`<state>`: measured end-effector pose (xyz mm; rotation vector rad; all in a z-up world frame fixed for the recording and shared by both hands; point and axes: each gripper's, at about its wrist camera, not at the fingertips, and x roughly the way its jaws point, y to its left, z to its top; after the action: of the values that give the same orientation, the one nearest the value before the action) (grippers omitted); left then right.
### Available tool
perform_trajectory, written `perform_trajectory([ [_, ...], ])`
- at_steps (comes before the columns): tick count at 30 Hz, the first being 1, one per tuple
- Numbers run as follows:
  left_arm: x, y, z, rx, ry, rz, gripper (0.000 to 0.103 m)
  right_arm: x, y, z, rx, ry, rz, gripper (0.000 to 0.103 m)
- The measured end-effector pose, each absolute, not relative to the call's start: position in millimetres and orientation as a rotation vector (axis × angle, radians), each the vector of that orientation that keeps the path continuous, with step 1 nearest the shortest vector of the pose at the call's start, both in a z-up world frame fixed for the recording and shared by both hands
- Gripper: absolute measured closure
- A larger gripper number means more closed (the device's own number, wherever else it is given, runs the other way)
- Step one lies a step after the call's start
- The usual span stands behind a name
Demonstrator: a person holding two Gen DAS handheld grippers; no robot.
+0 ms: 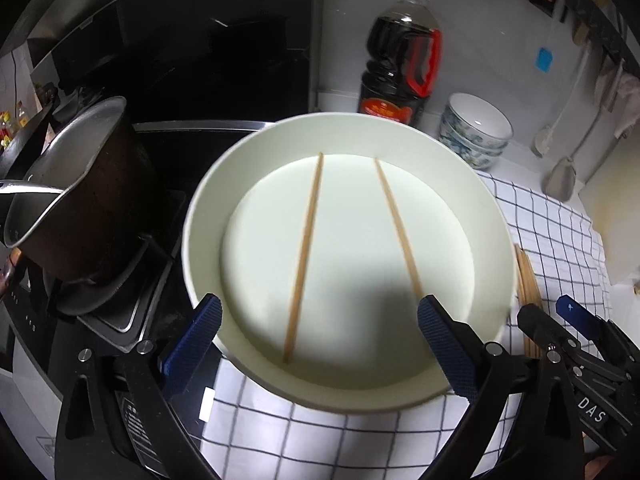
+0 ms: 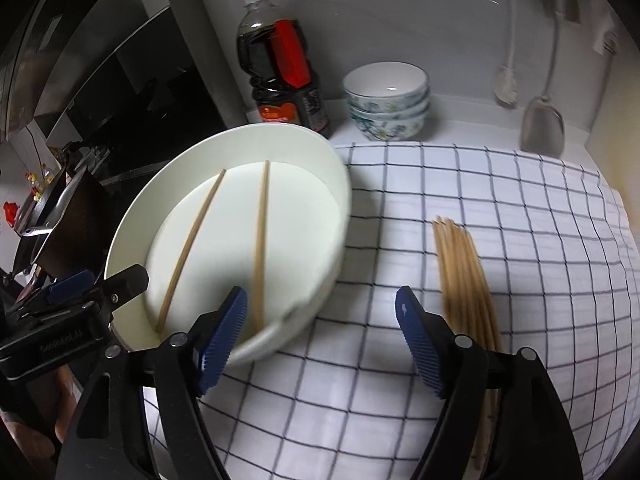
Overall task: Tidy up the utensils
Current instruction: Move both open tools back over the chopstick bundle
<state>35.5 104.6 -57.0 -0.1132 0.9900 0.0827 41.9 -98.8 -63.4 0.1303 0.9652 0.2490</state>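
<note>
Wooden chopsticks: two lie apart in the white basin [image 1: 208, 216], one [image 1: 304, 256] ahead of the left tool [image 1: 320, 344], the other [image 1: 400, 236] toward its right finger, long axes running away from it. Both tools gape, holding nothing. The bundle of chopsticks [image 2: 464, 276] lies on the checked cloth [image 2: 540, 240] just right of the right tool [image 2: 322, 340], pointing away. Next, I judge, pinch one stick mid-length, across its axis, lifting level.
</note>
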Motion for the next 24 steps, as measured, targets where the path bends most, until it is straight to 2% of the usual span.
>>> perform_trajectory([
  [18, -7.9, -17.4, -59.1, -0.099, 0.969, -0.121, 0.006, -12.6, -223.1, -84.8, 0.127, 0.982, 0.101, 0.027],
  [24, -16.7, -61.3, -74.6, -0.046, 0.980, -0.155, 0.006, -20.9, -254.4, -103.1, 0.080, 0.986, 0.071, 0.027],
])
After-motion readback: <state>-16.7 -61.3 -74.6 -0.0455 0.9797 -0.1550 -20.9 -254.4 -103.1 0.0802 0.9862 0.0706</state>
